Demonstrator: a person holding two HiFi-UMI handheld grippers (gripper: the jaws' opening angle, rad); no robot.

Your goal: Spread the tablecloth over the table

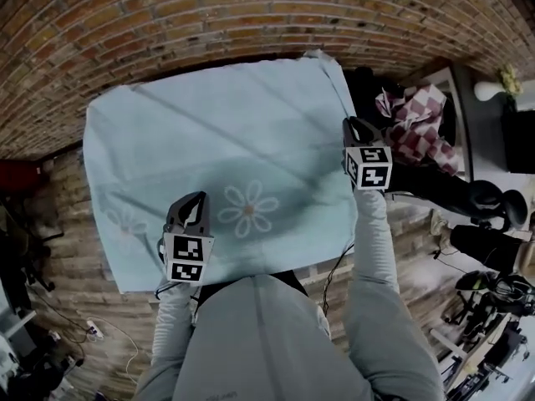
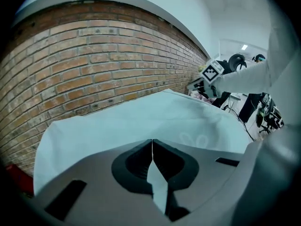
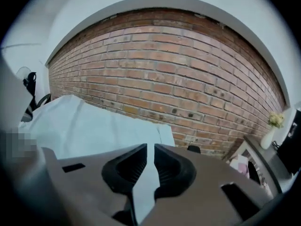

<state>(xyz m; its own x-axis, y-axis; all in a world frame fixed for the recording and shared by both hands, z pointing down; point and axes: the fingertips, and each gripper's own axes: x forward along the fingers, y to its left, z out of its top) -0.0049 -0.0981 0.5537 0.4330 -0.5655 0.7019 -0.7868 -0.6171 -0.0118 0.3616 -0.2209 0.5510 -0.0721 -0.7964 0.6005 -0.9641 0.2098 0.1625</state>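
A pale blue tablecloth [image 1: 226, 140] with white daisy prints lies stretched out wide in front of me and hides whatever is under it. My left gripper [image 1: 191, 200] is shut on its near edge, left of a daisy; a strip of cloth [image 2: 157, 182] runs between the closed jaws [image 2: 152, 142]. My right gripper [image 1: 353, 125] holds the cloth's right edge, further away and higher in the head view. A strip of tablecloth [image 3: 143, 187] is pinched there too, in the right gripper [image 3: 150, 147]. The cloth [image 3: 84, 126] spreads away to the left toward the brick wall.
A brick wall [image 1: 209, 23] runs behind the cloth. At the right a red-and-white checked cloth [image 1: 418, 119] lies on dark furniture, with a white vase [image 1: 491, 88] beyond it. Chairs and cables [image 1: 489, 295] crowd the floor at the lower right.
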